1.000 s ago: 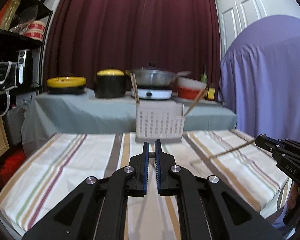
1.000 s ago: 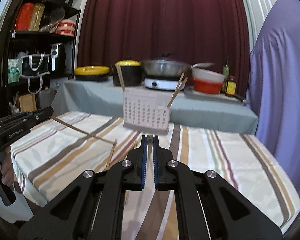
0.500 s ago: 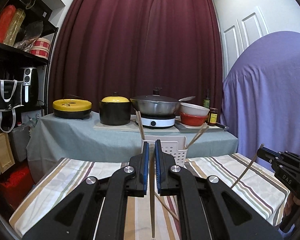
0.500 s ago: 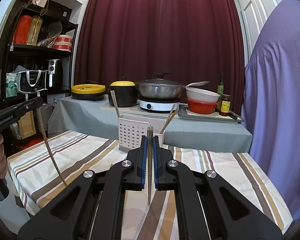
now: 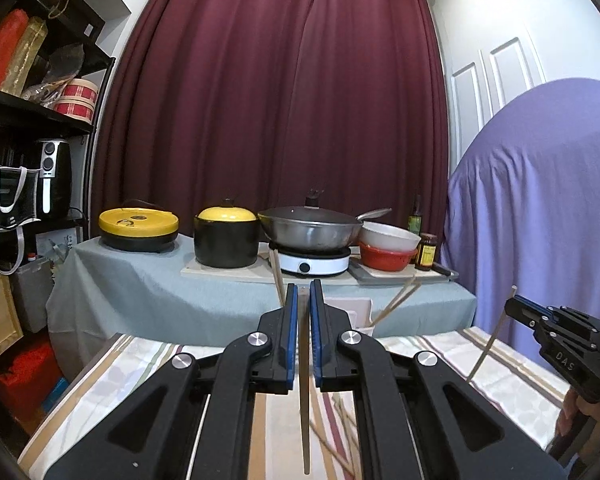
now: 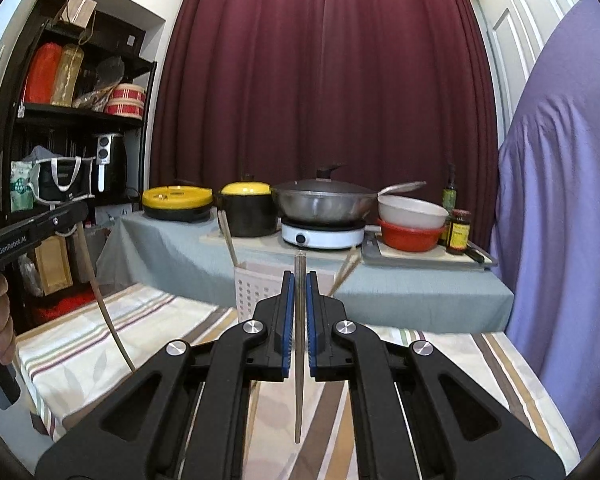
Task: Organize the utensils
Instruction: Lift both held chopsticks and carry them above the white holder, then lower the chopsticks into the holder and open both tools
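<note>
My left gripper point(image 5: 303, 300) is shut on a wooden chopstick point(image 5: 304, 408) that hangs down above the striped table. My right gripper point(image 6: 299, 286) is shut on another chopstick point(image 6: 298, 380), also held upright. The white perforated utensil basket point(image 6: 256, 292) stands ahead at the table's far edge with chopsticks point(image 6: 226, 236) leaning in it; in the left wrist view it point(image 5: 356, 310) is mostly hidden behind my fingers. Loose chopsticks point(image 5: 342, 432) lie on the cloth below the left gripper. Each gripper shows in the other's view, the right gripper point(image 5: 556, 332) and the left gripper point(image 6: 36, 228).
Behind the striped tablecloth point(image 6: 440, 360) a grey-covered counter point(image 6: 420, 284) holds a yellow-lidded pan point(image 6: 178, 202), a black pot point(image 6: 246, 210), a wok on a cooker point(image 6: 320, 208), bowls point(image 6: 412, 220) and bottles. A black shelf point(image 6: 80, 120) stands left; a purple-draped shape point(image 6: 560, 200) right.
Both grippers have risen from the table, each lifting its chopstick from lying flat to hanging upright. The basket now sits lower in both views.
</note>
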`<state>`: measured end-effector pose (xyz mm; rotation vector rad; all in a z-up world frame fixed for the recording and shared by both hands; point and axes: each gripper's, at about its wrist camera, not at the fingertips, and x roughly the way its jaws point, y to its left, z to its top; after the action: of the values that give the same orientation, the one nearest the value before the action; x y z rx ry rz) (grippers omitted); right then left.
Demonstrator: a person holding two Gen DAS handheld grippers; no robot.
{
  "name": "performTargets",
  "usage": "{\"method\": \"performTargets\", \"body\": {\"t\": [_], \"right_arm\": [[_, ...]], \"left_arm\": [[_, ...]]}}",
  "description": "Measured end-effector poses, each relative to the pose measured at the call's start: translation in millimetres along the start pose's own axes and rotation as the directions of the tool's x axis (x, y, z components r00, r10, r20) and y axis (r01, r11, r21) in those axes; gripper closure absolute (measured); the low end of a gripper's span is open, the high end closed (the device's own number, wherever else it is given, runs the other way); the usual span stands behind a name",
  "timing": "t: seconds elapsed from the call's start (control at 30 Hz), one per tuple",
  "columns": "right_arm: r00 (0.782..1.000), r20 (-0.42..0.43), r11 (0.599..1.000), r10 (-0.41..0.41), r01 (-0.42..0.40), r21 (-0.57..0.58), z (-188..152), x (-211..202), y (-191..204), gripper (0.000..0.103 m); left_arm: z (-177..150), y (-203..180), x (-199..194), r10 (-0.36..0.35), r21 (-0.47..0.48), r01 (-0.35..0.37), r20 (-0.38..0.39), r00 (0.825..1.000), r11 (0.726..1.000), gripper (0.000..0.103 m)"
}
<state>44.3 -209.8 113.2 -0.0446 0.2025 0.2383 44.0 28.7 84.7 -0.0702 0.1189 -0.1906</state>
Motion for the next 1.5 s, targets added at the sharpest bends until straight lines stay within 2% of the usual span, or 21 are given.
{"method": "performTargets", "body": {"t": [0.13,0.4,0.8,1.0,1.23,1.5], "right_arm": [[0.999,0.043,1.0,0.005,-0.005,-0.001,19.3,18.6,-5.1,0.097],[0.991,0.13,1.0,0.021,-0.022,0.01,63.1,68.0,-20.5,0.097],[0.984,0.178,0.999,0.026,-0.032,0.032,96.1,146.3,-38.2,0.097],[0.983,0.182,0.999,0.026,-0.032,0.031,96.1,186.0,-40.0,0.097],[0.993,0.115,0.999,0.023,-0.028,0.038,70.8,227.2,-42.9,0.097],[0.999,0.041,0.999,0.021,-0.022,0.025,43.1,250.6,-38.1,0.097]], "left_arm": [[16.8,0.8,18.1,-0.03,-0.018,0.03,0.021,0.999,0.999,0.096],[56.4,-1.9,62.6,-0.058,0.005,0.058,0.095,0.994,0.998,0.096],[100.8,-7.4,136.1,-0.056,0.036,0.05,0.181,0.982,0.998,0.096],[94.6,-8.9,174.8,-0.025,0.058,0.015,0.176,0.984,0.998,0.096],[66.5,-5.2,211.7,-0.004,0.069,-0.003,0.094,0.996,0.998,0.096],[40.9,-0.3,228.0,-0.008,0.064,0.007,0.01,1.0,0.998,0.096]]}}
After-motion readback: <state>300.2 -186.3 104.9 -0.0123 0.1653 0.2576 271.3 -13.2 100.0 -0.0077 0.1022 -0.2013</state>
